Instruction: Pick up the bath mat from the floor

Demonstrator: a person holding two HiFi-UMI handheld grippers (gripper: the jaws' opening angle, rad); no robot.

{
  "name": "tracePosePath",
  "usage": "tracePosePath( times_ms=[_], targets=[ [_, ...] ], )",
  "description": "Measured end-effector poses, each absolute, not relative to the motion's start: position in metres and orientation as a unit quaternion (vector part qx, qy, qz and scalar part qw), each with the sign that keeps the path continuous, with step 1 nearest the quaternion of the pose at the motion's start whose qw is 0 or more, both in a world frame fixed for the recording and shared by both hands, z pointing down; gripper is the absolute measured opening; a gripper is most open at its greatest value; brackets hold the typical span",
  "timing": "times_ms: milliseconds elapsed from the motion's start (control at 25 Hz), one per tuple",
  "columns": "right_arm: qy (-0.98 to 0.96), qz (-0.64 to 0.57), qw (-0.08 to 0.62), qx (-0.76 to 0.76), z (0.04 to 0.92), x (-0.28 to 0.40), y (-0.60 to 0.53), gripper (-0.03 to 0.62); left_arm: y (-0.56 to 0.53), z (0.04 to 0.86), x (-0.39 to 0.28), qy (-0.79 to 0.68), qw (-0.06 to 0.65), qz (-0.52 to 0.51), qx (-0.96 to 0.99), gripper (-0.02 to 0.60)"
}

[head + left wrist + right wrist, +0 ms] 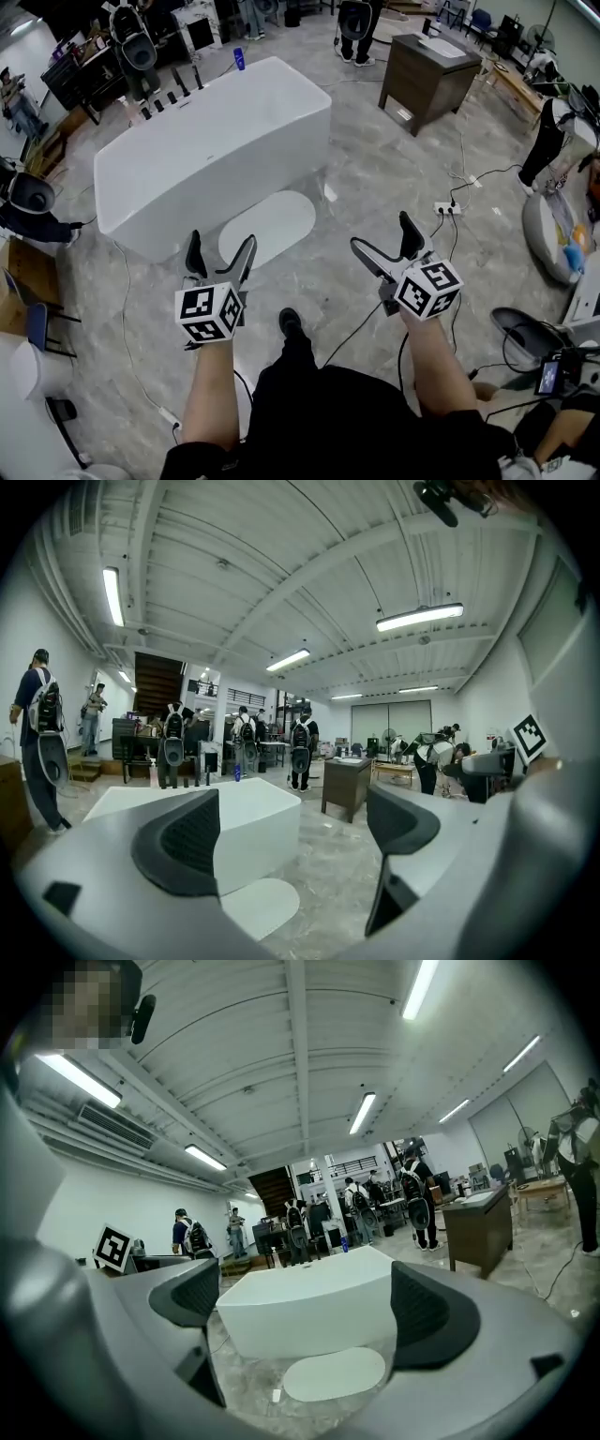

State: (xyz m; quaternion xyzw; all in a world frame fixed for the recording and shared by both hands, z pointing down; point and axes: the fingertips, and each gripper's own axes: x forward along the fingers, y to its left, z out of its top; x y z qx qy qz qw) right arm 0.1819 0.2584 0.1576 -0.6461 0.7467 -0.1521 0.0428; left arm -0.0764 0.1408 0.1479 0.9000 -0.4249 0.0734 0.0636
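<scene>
Both spread, empty, readied for grasp: left hand-held gripper (222, 246), right hand-held gripper (382, 234); bath mat (267, 228) untouched, flat just beside bathtub (206, 150).

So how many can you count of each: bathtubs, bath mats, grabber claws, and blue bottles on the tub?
bathtub: 1
bath mat: 1
grippers: 2, the left gripper and the right gripper, both open and empty
blue bottle: 1
Total: 5
</scene>
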Motion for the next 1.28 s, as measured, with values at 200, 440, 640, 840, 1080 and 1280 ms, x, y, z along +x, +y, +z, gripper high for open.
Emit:
tracePosePath(
  times_ms=[200,440,640,840,1080,1280],
  targets=[
    [0.746,-0.163,0.030,-0.645,0.158,0.186,0.186,0.564,0.074,0.163,-0.066,-0.411,0.089,0.080,0.904,0.491],
    [0.751,-0.170,0.009,-0.638,0.162,0.178,0.107,0.563,0.005,0.182,-0.068,-0.399,0.110,0.087,0.906,0.491],
    [0.755,-0.170,0.011,-0.634,0.165,0.170,0.054,0.564,-0.043,0.195,-0.083,-0.406,0.120,0.091,0.901,0.491],
    [0.771,-0.167,0.026,-0.614,0.152,0.152,0.011,0.564,-0.067,0.186,-0.101,-0.422,0.112,0.091,0.895,0.491],
    [0.793,-0.159,0.033,-0.588,0.134,0.133,-0.023,0.563,-0.077,0.183,-0.108,-0.432,0.120,0.095,0.889,0.491],
    [0.799,-0.177,0.035,-0.574,0.147,0.144,-0.050,0.563,-0.095,0.193,-0.095,-0.443,0.120,0.110,0.881,0.490]
  ],
)
